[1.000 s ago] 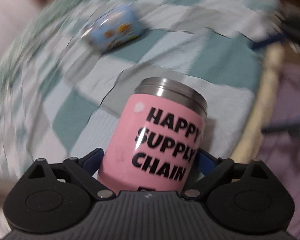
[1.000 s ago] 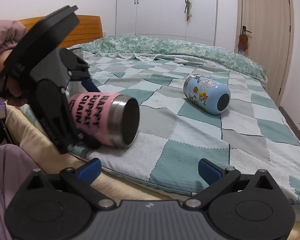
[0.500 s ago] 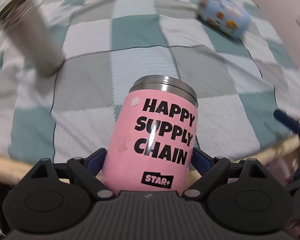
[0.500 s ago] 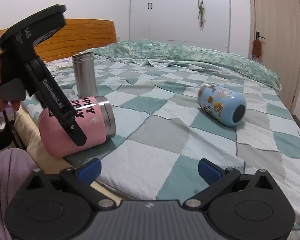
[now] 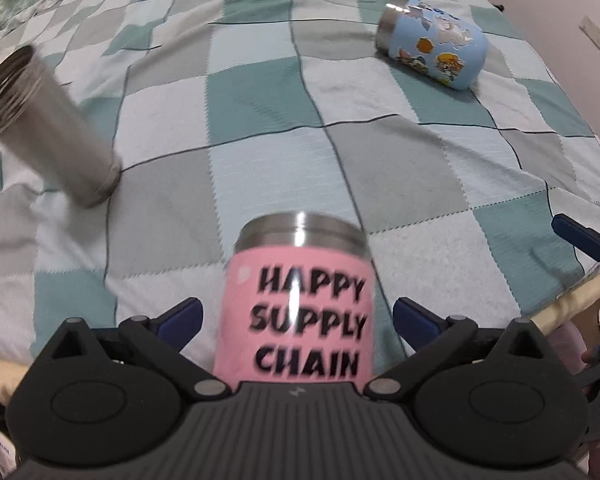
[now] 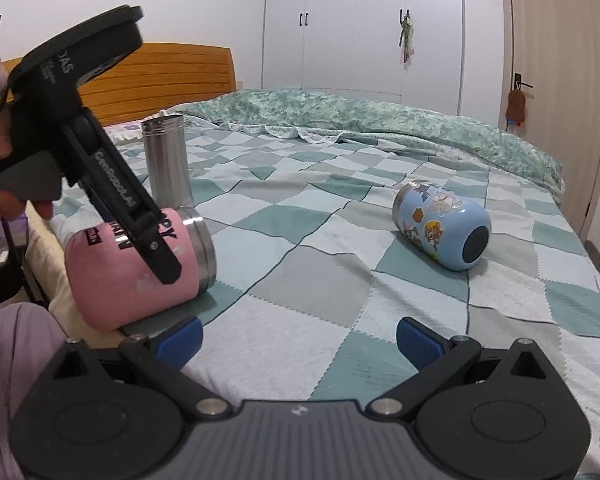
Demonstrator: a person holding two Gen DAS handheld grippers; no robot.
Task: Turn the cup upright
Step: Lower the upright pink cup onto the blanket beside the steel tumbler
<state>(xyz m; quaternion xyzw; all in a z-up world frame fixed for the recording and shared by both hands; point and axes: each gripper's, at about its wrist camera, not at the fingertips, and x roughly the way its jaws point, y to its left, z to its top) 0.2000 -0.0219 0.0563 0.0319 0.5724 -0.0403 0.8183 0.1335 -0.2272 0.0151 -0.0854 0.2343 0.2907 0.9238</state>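
The pink cup (image 5: 296, 304) marked "HAPPY SUPPLY CHAIN" lies on its side on the checked quilt (image 5: 260, 128), steel rim pointing away from me. My left gripper (image 5: 296, 316) straddles it with both blue fingertips apart from its sides, jaws open. In the right wrist view the pink cup (image 6: 112, 280) lies at the bed's near left corner with the left gripper's finger (image 6: 156, 256) across it. My right gripper (image 6: 298, 338) is open and empty, hovering over the quilt's near edge.
A plain steel tumbler (image 6: 167, 162) stands upright just behind the pink cup. A blue cartoon cup (image 6: 444, 226) lies on its side to the right. A rumpled green duvet (image 6: 360, 114) lies at the far side; wardrobe and door stand behind.
My left gripper has opened and the pink cup has been let go; it rests on its side on the quilt. The right gripper has barely moved.
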